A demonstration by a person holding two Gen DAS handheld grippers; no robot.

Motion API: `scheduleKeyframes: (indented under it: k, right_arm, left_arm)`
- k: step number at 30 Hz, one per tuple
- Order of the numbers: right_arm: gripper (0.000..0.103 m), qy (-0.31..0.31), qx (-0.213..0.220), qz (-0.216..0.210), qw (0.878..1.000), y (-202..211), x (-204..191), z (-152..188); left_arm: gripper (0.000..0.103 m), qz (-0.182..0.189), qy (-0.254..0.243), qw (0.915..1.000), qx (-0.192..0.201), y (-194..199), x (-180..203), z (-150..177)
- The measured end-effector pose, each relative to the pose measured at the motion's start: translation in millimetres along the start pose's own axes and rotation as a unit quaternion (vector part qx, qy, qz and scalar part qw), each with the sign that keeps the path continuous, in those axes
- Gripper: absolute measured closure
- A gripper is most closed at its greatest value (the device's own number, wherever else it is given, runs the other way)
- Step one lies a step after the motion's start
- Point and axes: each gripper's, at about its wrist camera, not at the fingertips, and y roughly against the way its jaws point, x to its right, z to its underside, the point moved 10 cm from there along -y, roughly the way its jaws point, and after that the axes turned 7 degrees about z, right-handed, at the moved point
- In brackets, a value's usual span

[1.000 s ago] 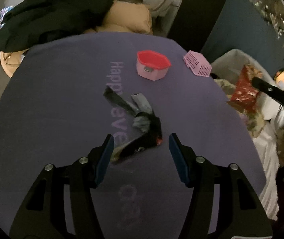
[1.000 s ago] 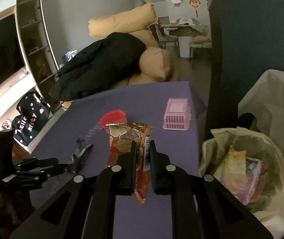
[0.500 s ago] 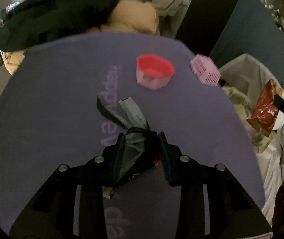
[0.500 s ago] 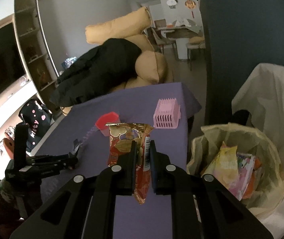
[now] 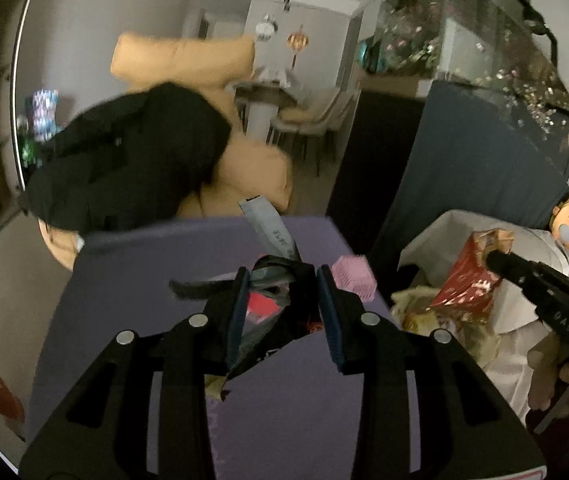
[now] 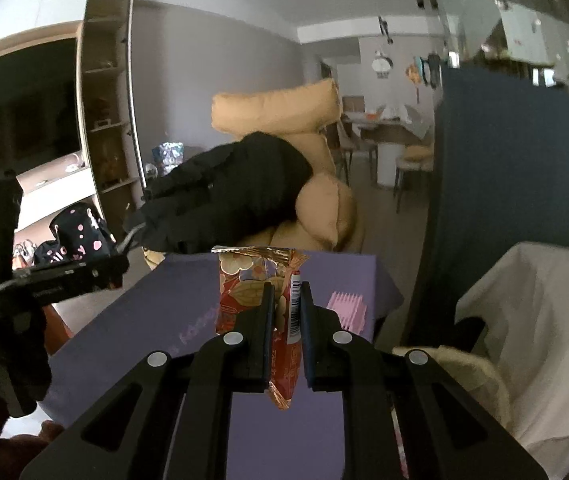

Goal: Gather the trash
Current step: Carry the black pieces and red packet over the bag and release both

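My left gripper point(image 5: 283, 278) is shut on a crumpled black and silver wrapper point(image 5: 272, 280), lifted above the purple table point(image 5: 132, 280); a silver strip of it sticks up past the fingertips. My right gripper point(image 6: 286, 292) is shut on a red and gold snack packet point(image 6: 244, 280), held upright over the table point(image 6: 188, 300). In the left wrist view that packet point(image 5: 470, 276) hangs off the right gripper's tip above an open bag of trash point(image 5: 436, 316) beside the table. In the right wrist view only the rim of the trash bag point(image 6: 464, 364) shows.
A pink basket point(image 5: 354, 278) lies near the table's far right corner and also shows as the pink basket point(image 6: 346, 310) past the right fingers. Behind the table is a tan sofa point(image 6: 284, 112) with a black coat point(image 6: 228, 196). A dark blue panel point(image 5: 464, 168) and white cloth point(image 6: 532, 320) stand right.
The left jaws closed on the black wrapper and lifted it off the table, tilting the view up toward the room. The right gripper rose with the red packet still held.
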Motion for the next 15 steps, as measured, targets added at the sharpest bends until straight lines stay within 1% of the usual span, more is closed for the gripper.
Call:
scheduleKeyframes:
  k: [3,8,10,15]
  right_arm:
    - [0.09,0.006,0.013,0.005,1.0,10,7,-7]
    - [0.09,0.01,0.032,0.023,0.999,29,31,-12]
    - [0.09,0.007,0.042,0.037,0.998,39,47,-13]
    - [0.09,-0.009,0.058,0.071,0.996,64,89,-10]
  left_arm:
    - [0.07,0.009,-0.012,0.9999,0.007,4,21,-6]
    - [0.07,0.032,-0.037,0.9988,0.004,-3,63,-7]
    - [0.07,0.049,-0.046,0.9978,0.002,-6,82,-7]
    - [0.07,0.104,-0.057,0.9929,-0.013,-29,133,-3]
